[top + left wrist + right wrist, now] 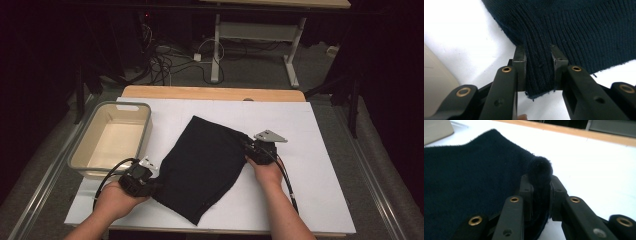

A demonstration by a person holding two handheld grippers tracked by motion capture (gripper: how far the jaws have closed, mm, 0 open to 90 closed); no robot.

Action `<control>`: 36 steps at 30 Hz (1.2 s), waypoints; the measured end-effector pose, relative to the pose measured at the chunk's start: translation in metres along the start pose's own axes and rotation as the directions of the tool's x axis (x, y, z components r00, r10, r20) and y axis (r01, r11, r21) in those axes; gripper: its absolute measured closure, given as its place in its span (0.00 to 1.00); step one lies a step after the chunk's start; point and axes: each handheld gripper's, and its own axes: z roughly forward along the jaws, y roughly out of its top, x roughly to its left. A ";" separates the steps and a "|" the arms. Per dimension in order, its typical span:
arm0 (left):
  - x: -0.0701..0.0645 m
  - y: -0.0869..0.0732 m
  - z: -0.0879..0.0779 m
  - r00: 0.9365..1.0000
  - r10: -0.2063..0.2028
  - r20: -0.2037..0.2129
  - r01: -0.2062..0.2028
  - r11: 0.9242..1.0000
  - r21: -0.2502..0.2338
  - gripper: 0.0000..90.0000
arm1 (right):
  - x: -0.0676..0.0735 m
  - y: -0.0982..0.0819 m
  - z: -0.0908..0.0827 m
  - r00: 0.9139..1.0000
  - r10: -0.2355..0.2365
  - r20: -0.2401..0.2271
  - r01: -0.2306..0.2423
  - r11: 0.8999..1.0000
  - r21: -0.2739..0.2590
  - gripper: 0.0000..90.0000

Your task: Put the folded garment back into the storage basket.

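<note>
1. Currently both claws are clamped on the dark navy knitted cloth [202, 165] lying mid-table on the white sheet [320, 150]: left gripper [150, 184] pinches the near-left ribbed hem, right gripper [250, 149] a bunched right-edge fold.
2. Risk: the left bite sits right at the hem end, so a pull could slip it.
3. The left gripper view shows the ribbing [537, 72] between the pads; the high view shows the beige plastic bin [112, 137] far-left.

A white-topped table [310, 150] carries a dark knit garment [205, 165] and a beige bin [115, 137].
</note>
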 end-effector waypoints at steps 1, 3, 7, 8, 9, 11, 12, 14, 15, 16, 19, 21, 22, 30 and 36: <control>0.000 0.002 -0.001 1.000 0.002 0.001 -0.002 1.000 0.014 0.78 | 0.001 0.003 -0.001 1.000 -0.005 0.002 0.005 1.000 -0.004 0.87; 0.000 0.008 -0.003 1.000 0.013 -0.004 -0.012 0.999 0.044 0.78 | 0.005 0.010 -0.004 1.000 -0.028 0.006 0.028 1.000 -0.012 0.87; 0.001 0.019 -0.008 1.000 0.022 -0.006 -0.022 0.996 0.092 0.79 | 0.012 0.023 -0.009 0.998 -0.067 0.012 0.068 0.997 -0.025 0.88; 0.001 0.021 -0.010 1.000 0.024 -0.009 -0.023 0.995 0.098 0.79 | 0.014 0.026 -0.010 0.997 -0.074 0.015 0.075 0.997 -0.026 0.88; 0.001 0.024 -0.012 0.999 0.029 -0.013 -0.028 0.994 0.108 0.79 | 0.015 0.029 -0.011 0.997 -0.073 0.017 0.073 0.997 -0.028 0.88; 0.001 0.030 -0.016 0.999 0.039 -0.025 -0.036 0.992 0.124 0.79 | 0.017 0.033 -0.013 0.996 -0.083 0.026 0.084 0.996 -0.029 0.88; 0.001 0.033 -0.018 0.998 0.047 -0.034 -0.042 0.991 0.130 0.79 | 0.017 0.034 -0.013 0.996 -0.081 0.026 0.081 0.996 -0.028 0.88; 0.002 0.035 -0.020 0.998 0.043 -0.037 -0.038 0.990 0.137 0.79 | 0.018 0.036 -0.014 0.996 -0.087 0.025 0.087 0.996 -0.032 0.88; 0.003 0.040 -0.023 0.998 0.042 -0.040 -0.036 0.988 0.151 0.79 | 0.020 0.039 -0.016 0.995 -0.092 0.026 0.093 0.995 -0.039 0.88; 0.004 0.042 -0.025 0.998 0.046 -0.043 -0.038 0.986 0.160 0.79 | 0.022 0.041 -0.016 0.995 -0.098 0.023 0.099 0.994 -0.046 0.88; 0.005 0.049 -0.029 0.997 0.054 -0.051 -0.044 0.982 0.182 0.79 | 0.026 0.047 -0.017 0.993 -0.115 0.024 0.116 0.991 -0.059 0.88; 0.007 0.052 -0.032 0.997 0.059 -0.055 -0.047 0.981 0.190 0.80 | 0.029 0.052 -0.017 0.992 -0.126 0.027 0.127 0.990 -0.066 0.88; 0.007 0.054 -0.034 0.996 0.063 -0.056 -0.051 0.980 0.194 0.80 | 0.030 0.054 -0.017 0.990 -0.135 0.032 0.137 0.988 -0.072 0.88; 0.011 0.065 -0.044 0.993 0.074 -0.092 -0.050 0.969 0.244 0.80 | 0.039 0.071 -0.018 0.988 -0.150 0.037 0.153 0.983 -0.105 0.88; 0.016 0.071 -0.049 0.992 0.080 -0.097 -0.050 0.958 0.281 0.80 | 0.041 0.071 -0.012 0.994 -0.110 0.008 0.111 0.988 -0.106 0.88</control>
